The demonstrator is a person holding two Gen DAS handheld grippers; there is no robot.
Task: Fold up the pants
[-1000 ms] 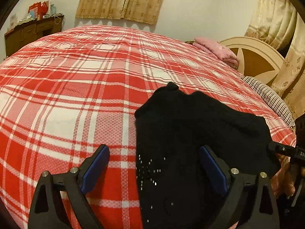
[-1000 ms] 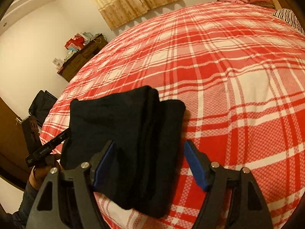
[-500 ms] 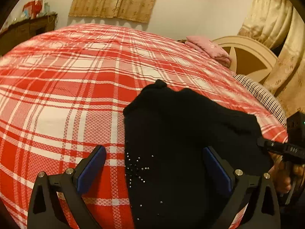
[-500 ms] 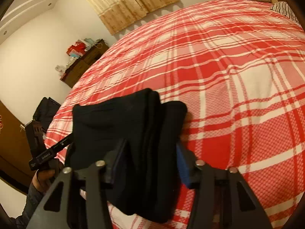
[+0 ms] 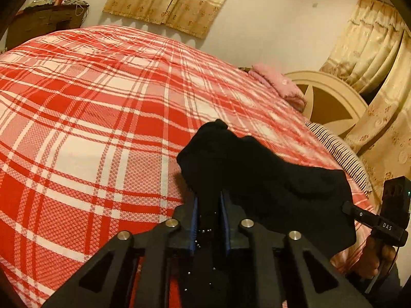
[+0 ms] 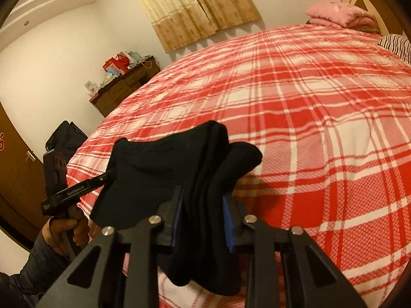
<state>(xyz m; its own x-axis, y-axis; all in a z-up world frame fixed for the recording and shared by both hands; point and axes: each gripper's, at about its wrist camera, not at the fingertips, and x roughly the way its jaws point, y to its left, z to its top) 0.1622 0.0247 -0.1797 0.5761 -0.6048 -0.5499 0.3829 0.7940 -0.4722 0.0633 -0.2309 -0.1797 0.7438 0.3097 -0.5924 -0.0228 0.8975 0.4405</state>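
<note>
Black pants point(image 5: 262, 177) folded into a thick bundle at the near edge of the bed point(image 5: 102, 118), on the red-and-white plaid cover. All positions below are relative to the pants.

Left tongs point(image 5: 208, 213): pitched downward, jaws closing and already narrow, blue pads pressing a fold at the pants' near left corner. Small shiny studs on the fabric sit right at the pads. In the right wrist view, the left hand point(image 6: 65, 228) grips the handle to the left of the pants, dark sleeve behind it, tool body angled up toward the cloth.

Right tongs point(image 6: 203, 215): also pitched downward, jaws closing on the stacked layers at the pants' near right end; pads touch the cloth on both sides, gap wider than the left because the stack is thick. In the left wrist view, the right hand point(image 5: 372, 256) wraps the handle at the pants' right, just off the bed edge.

The pants' near edge looks raised off the cover between the two grips; the far corners sit over the plaid.

Beyond the pants: pink folded blanket point(image 5: 278, 87) by the headboard point(image 5: 331, 102), striped pillow point(image 5: 339, 151) to the right.
</note>
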